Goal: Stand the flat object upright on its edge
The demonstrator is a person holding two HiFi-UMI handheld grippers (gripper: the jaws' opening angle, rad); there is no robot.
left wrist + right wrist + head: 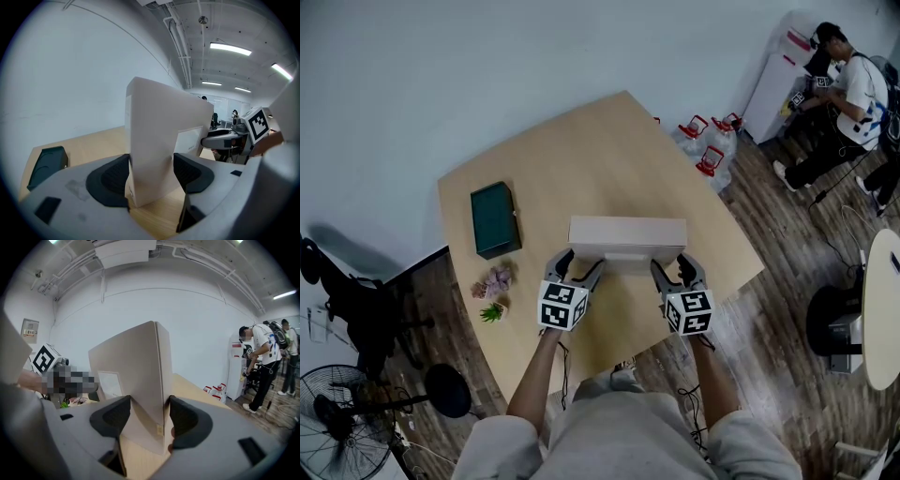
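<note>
Wooden bench [581,159], near middle: flat beige box [626,242], near upright on its long edge. Left gripper [579,272] and right gripper [668,274] each clamp one end. Advised: seat bottom edge flat, release evenly.

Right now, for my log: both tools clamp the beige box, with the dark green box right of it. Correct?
No: the head view shows the dark green box left of the beige box; left tool and right tool clamp it.

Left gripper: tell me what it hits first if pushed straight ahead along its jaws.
The beige box: the left gripper is shut on it, with the box deep between its jaws. Past the box only bare table seems to lie ahead, though depth is unclear.
</note>
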